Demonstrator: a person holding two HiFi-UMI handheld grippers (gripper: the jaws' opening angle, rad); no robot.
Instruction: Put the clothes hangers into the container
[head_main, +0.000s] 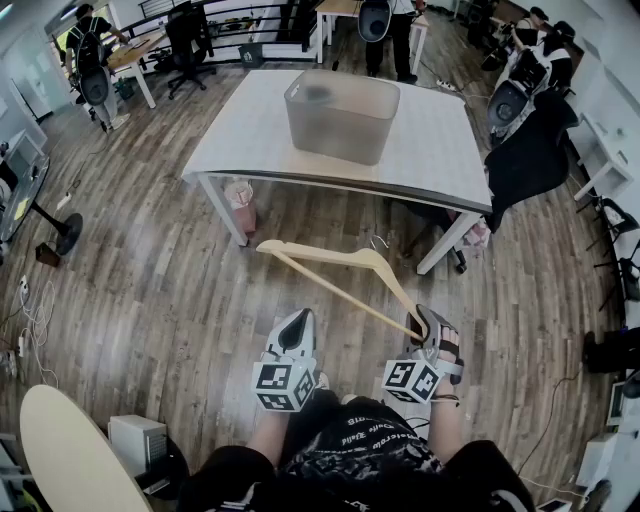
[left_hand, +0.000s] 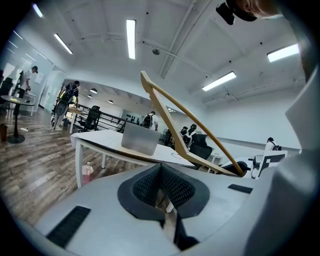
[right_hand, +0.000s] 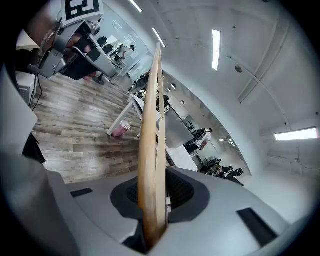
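A wooden clothes hanger (head_main: 340, 258) hangs over the floor in front of me, its metal hook pointing toward the white table (head_main: 430, 160). My right gripper (head_main: 425, 325) is shut on the hanger's right end; in the right gripper view the hanger (right_hand: 150, 125) rises straight up from between the jaws of that gripper (right_hand: 152, 200). My left gripper (head_main: 297, 325) is beside it, shut and empty, and its own view shows the hanger (left_hand: 165, 115) passing above it. A translucent grey container (head_main: 340, 115) stands on the table, well beyond both grippers.
A pink bag (head_main: 243, 210) sits by the table's left leg. A black jacket (head_main: 530, 150) drapes over a chair at the table's right end. A round wooden tabletop (head_main: 70, 450) is at my near left. Office chairs and people stand behind the table.
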